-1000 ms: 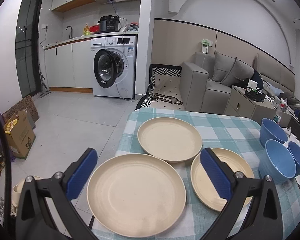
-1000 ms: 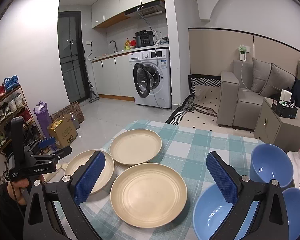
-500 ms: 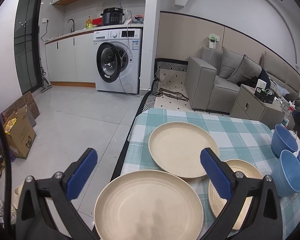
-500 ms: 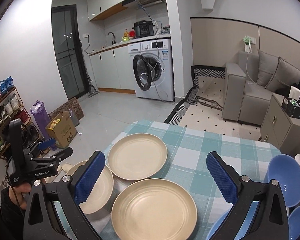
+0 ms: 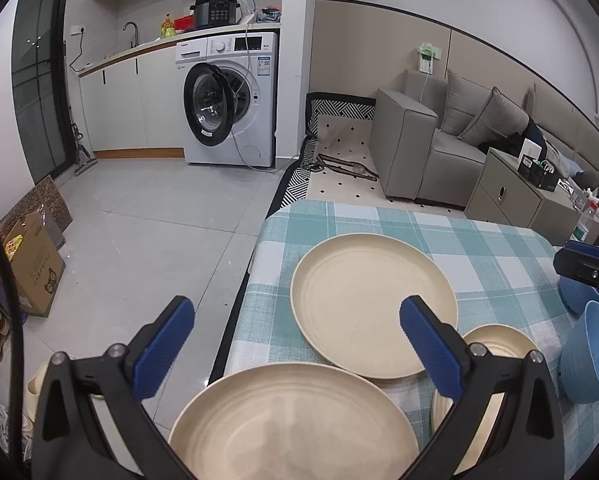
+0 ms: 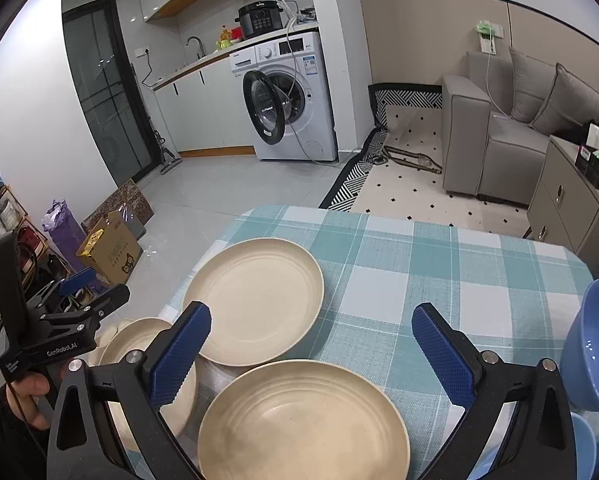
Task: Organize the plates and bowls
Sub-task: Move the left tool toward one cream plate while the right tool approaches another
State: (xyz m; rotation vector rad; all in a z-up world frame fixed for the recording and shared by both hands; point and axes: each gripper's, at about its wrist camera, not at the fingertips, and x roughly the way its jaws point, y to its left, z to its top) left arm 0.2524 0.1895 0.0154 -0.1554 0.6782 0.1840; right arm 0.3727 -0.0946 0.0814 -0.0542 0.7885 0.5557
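Observation:
Three cream plates lie on the teal-check table (image 5: 479, 248). In the left wrist view one plate (image 5: 295, 424) sits right under my open left gripper (image 5: 297, 344), a second plate (image 5: 373, 304) lies beyond it, and a third (image 5: 495, 344) shows behind the right finger. Blue bowls (image 5: 583, 356) stand at the right edge. In the right wrist view my open right gripper (image 6: 311, 354) hovers over the nearest plate (image 6: 303, 420), with the far plate (image 6: 255, 300) ahead and another plate (image 6: 131, 340) at the left. A blue bowl (image 6: 595, 340) stands to the right. Neither gripper holds anything.
The table's left edge (image 5: 255, 264) drops to a tiled floor with a cardboard box (image 5: 31, 264). A washing machine (image 5: 235, 100) with its door open and a grey sofa (image 5: 427, 144) stand beyond. A hand (image 6: 27, 396) holds the left gripper (image 6: 59, 320).
Both grippers have drawn back toward the near side of the table, so the plates now sit lower and closer in each view. Both stay open; no plate or bowl has moved.

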